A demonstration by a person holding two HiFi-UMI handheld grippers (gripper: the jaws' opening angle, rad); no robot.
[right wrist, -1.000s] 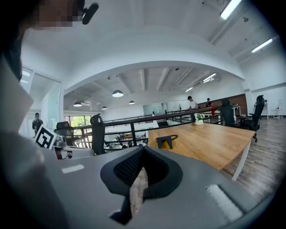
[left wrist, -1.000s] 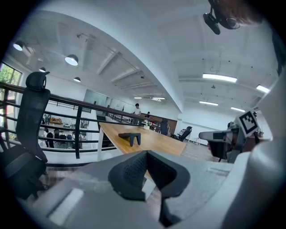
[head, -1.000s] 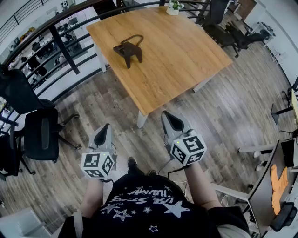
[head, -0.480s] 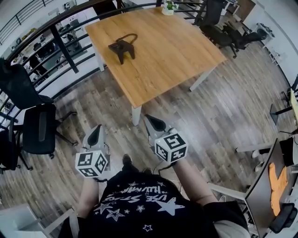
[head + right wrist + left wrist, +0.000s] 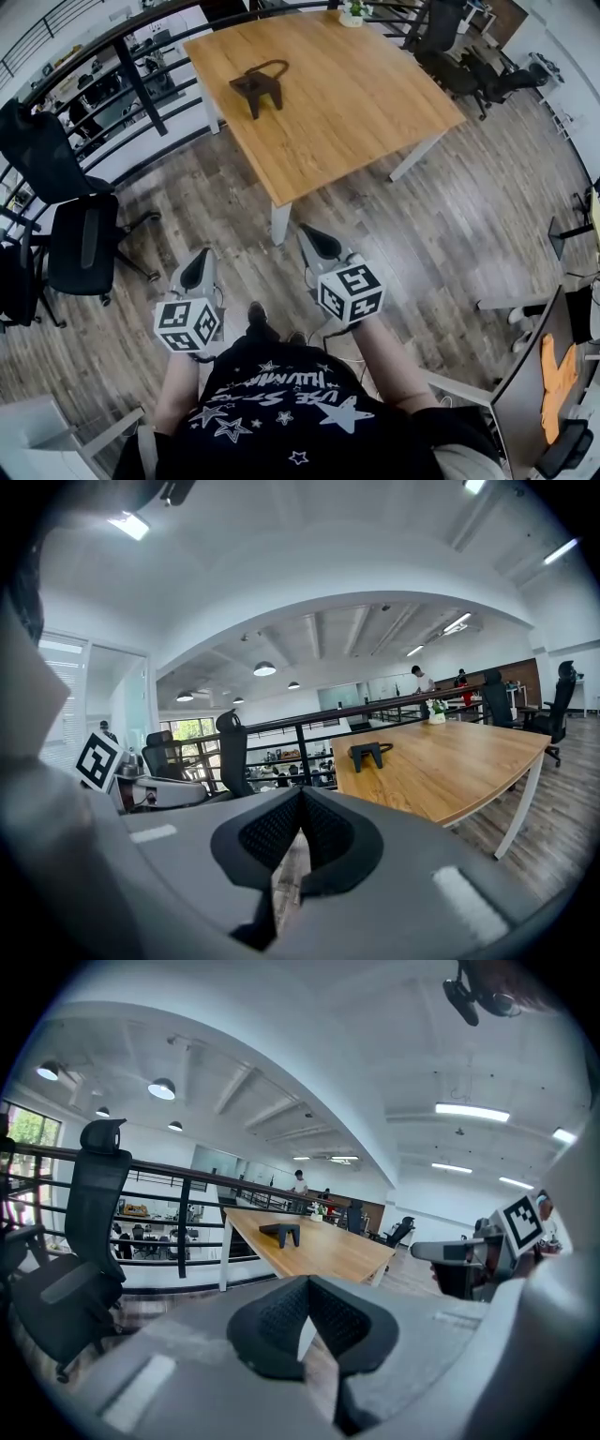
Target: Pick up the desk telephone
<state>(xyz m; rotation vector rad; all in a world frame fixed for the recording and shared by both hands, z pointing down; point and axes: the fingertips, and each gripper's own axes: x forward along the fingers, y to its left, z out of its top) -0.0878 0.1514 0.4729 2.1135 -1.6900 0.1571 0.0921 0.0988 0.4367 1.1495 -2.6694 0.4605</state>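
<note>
The desk telephone (image 5: 260, 87) is a dark unit with a looped cord, standing on the far left part of the wooden table (image 5: 356, 103). It also shows small and distant in the left gripper view (image 5: 280, 1232) and the right gripper view (image 5: 368, 753). My left gripper (image 5: 198, 270) and right gripper (image 5: 319, 243) hang over the wood floor, short of the table's near corner and far from the telephone. In both gripper views the jaws (image 5: 307, 1283) (image 5: 300, 794) are shut with nothing between them.
Black office chairs (image 5: 80, 258) stand at the left by a black railing (image 5: 141, 84). More chairs (image 5: 469, 66) sit beyond the table's far right, and a small potted plant (image 5: 353, 11) stands on its far edge. Another desk (image 5: 534, 384) is at the right.
Both grippers have shifted slightly sideways and a little lower in front of the body, still shut. The telephone has stayed in place on the table.
</note>
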